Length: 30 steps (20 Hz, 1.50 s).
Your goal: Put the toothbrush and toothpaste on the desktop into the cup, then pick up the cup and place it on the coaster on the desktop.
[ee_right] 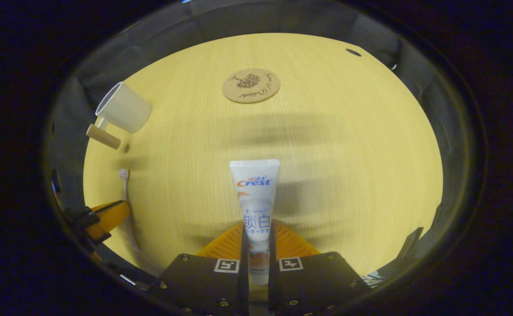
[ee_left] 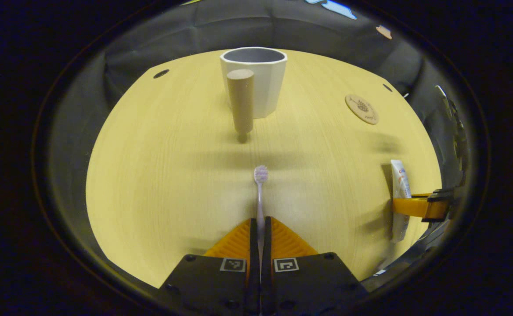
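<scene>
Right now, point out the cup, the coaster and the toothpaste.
cup [ee_left: 261,83], left gripper view, front wall.
coaster [ee_right: 251,85], right gripper view, top face.
toothpaste [ee_right: 255,188], right gripper view, upper tube body.

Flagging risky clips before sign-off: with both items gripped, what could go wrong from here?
1. The left hand-held gripper clamps the thin toothbrush far from its head, so it may swivel in the grip during the lift.
2. The right hand-held gripper pinches the soft toothpaste near one end; the tube could sag or slip.
3. The cup has a wooden handle jutting toward the left gripper; a nudge while dropping items in could shift the cup. The coaster lies apart from it.
</scene>
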Available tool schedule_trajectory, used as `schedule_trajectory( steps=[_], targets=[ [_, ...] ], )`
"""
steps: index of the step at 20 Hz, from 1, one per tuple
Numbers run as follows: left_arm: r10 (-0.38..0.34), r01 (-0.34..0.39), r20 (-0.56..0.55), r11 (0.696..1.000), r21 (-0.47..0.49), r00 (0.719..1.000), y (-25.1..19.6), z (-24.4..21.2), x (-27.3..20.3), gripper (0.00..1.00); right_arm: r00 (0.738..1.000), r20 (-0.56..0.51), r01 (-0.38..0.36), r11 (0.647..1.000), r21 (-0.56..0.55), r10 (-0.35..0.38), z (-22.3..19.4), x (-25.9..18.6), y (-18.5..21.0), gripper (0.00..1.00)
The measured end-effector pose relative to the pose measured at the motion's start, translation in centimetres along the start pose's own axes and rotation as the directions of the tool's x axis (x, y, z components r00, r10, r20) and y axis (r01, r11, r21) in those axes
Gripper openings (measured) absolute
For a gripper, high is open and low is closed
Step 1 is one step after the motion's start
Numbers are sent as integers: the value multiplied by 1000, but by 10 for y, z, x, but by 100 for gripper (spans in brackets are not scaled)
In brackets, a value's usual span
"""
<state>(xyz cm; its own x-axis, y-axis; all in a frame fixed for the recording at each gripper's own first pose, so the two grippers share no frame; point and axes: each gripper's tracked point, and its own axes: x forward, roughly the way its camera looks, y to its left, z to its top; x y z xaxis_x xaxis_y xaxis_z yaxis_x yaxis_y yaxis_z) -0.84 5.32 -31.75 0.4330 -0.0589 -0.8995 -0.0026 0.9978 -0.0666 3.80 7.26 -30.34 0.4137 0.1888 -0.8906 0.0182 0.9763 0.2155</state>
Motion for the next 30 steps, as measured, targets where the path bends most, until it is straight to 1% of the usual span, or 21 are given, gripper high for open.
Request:
schedule_trajectory(
  steps=[1,4,7,10,13,14,15,16,18,19,21,22,24,28,30],
  targets=[
    [-10,10,22,1000,-6,1000,-1,3,-1,9,1000,15,-10,1000,4,10,3,0,1,18],
    [-1,3,87,1000,-23,996,3,13,-8,9,997,72,-38,999,2,38,12,-6,2,18],
    [4,2,176,999,-32,984,6,31,-25,9,984,159,-78,997,-6,78,26,-18,10,18],
    [-2,16,257,998,-53,966,6,49,-45,9,961,249,-119,993,-25,122,42,-36,22,18],
    [-9,29,320,998,-58,948,7,62,-66,9,929,332,-159,986,-49,166,57,-56,37,18],
    [-12,34,340,998,-59,940,8,67,-73,14,917,357,-170,984,-53,177,62,-62,42,18],
    [-20,45,363,997,-60,931,7,71,-83,14,907,378,-180,982,-58,188,67,-68,47,18],
    [-27,55,390,997,-61,920,6,78,-95,9,898,394,-188,980,-63,197,71,-73,51,18],
    [-28,58,452,997,-52,892,7,101,-114,9,879,429,-198,978,-74,210,82,-82,58,18],
    [-26,56,489,997,-46,872,7,114,-124,14,867,448,-204,976,-79,218,87,-87,63,18],
    [-38,68,562,997,-32,827,6,139,-144,14,838,487,-227,969,-96,244,100,-97,75,17],
    [-47,77,596,997,-24,802,5,152,-151,9,822,506,-238,965,-112,261,107,-103,81,17],
    [-60,77,655,997,2,753,4,177,-162,9,792,541,-246,959,-142,284,120,-114,91,18],
    [-106,82,747,994,69,656,-3,220,-176,9,731,604,-238,948,-211,318,140,-135,114,18],
    [-123,93,783,992,84,610,-1,238,-178,9,708,624,-237,944,-231,331,148,-144,124,18]
  ],
)
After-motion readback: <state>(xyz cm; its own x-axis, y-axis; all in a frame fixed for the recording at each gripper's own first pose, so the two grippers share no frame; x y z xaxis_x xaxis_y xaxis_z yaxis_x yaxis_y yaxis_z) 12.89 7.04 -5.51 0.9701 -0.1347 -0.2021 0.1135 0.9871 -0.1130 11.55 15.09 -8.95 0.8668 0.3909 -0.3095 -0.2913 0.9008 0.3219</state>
